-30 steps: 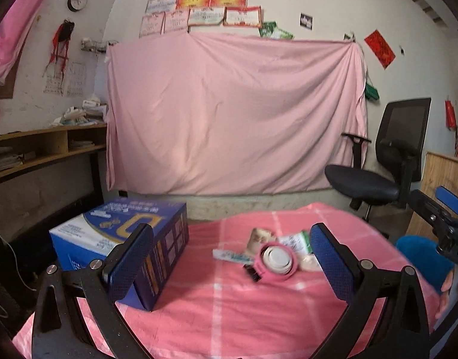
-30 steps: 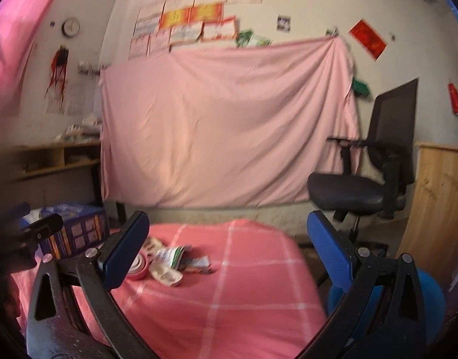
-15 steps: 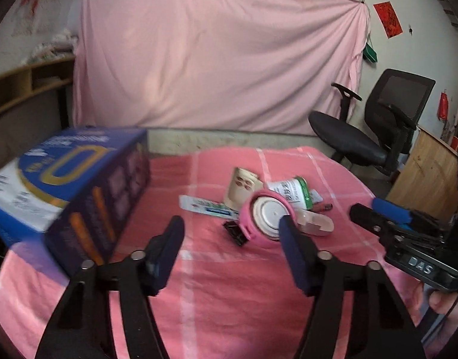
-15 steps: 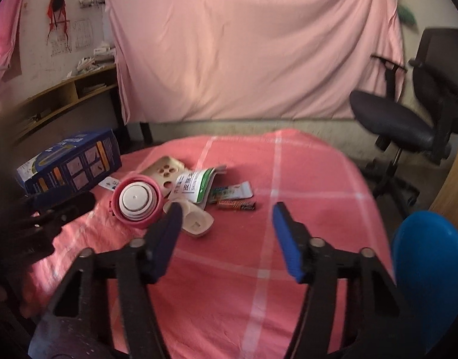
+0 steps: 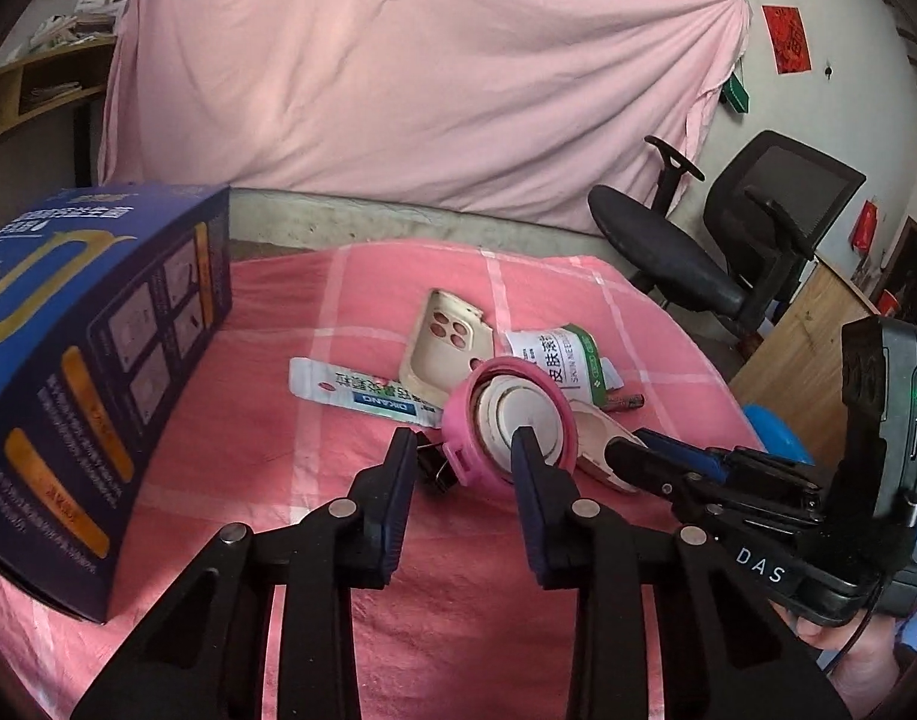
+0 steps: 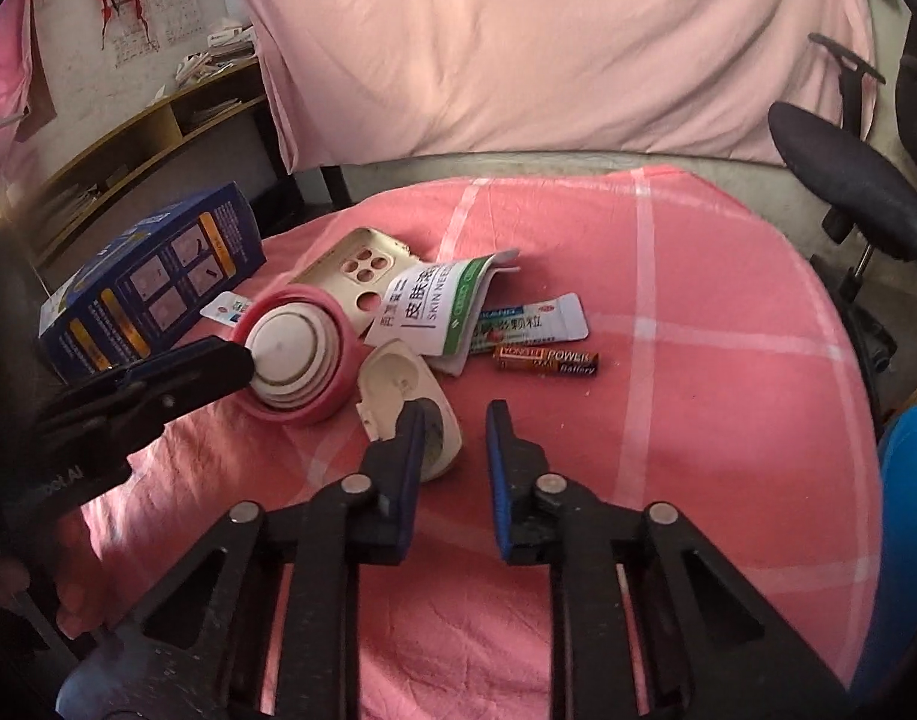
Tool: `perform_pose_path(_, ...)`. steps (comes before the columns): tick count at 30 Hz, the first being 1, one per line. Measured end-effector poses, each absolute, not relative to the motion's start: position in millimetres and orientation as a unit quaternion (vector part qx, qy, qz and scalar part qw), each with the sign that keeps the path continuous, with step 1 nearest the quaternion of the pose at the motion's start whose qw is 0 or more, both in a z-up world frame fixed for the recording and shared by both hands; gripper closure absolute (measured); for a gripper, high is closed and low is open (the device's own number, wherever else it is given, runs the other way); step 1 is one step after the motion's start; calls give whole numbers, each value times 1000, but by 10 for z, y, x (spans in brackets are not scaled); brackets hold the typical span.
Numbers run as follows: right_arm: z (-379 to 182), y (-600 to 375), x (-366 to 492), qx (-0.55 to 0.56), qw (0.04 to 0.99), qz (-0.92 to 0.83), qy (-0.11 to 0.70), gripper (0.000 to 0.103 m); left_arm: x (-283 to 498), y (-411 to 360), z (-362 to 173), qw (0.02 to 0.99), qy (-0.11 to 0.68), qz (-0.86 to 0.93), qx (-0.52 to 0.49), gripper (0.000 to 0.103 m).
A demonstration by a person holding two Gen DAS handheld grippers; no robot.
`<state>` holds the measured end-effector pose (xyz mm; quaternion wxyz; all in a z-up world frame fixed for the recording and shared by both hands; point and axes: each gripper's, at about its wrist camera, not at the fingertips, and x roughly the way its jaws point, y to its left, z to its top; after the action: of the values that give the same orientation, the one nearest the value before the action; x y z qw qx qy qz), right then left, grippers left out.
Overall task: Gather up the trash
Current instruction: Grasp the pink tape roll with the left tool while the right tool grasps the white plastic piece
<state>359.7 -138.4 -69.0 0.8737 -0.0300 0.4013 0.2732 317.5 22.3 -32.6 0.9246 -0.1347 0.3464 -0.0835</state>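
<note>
A pile of trash lies on the pink checked cloth: a pink-and-white round lid (image 5: 512,420) (image 6: 296,357), a beige phone case (image 5: 443,348) (image 6: 353,273), a white-green packet (image 5: 557,360) (image 6: 434,312), a sachet (image 5: 362,393), a battery (image 6: 548,361) and a cream plastic piece (image 6: 410,402). My left gripper (image 5: 461,444) is open, its jaws just in front of the lid. My right gripper (image 6: 455,420) is open, its left finger over the cream piece.
A blue carton (image 5: 80,360) (image 6: 152,288) stands at the left of the table. A black office chair (image 5: 728,240) stands at the back right, a blue bin (image 6: 914,510) beside the table's right edge. A pink sheet hangs behind.
Both grippers have tilted down and moved forward to the trash pile, and their jaws have narrowed. The left now reaches the pink lid, the right the cream piece.
</note>
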Motion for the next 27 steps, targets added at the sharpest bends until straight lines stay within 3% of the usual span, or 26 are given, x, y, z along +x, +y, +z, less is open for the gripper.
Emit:
perform_pose_path(6, -723, -1422, 3604, -12, 867, 277, 415, 80, 3291, 274, -287, 915, 363, -98, -144, 75)
perform_pose_path(10, -703, -1466, 3568, -4, 868, 275, 413, 80, 3279, 244, -249, 916, 363, -101, -140, 86)
perform_pose_path(19, -629, -1796, 3504, 9, 887, 232, 398, 81, 3338, 137, -258, 913, 379, -102, -113, 87)
perform_pose_path(22, -635, -1881, 3510, 23, 888, 229, 399, 81, 3336, 136, -237, 913, 378, -100, -117, 94)
perform_pose_path(27, -614, -1900, 3454, 23, 891, 229, 391, 81, 3245, 67, -205, 923, 362, -93, -96, 96)
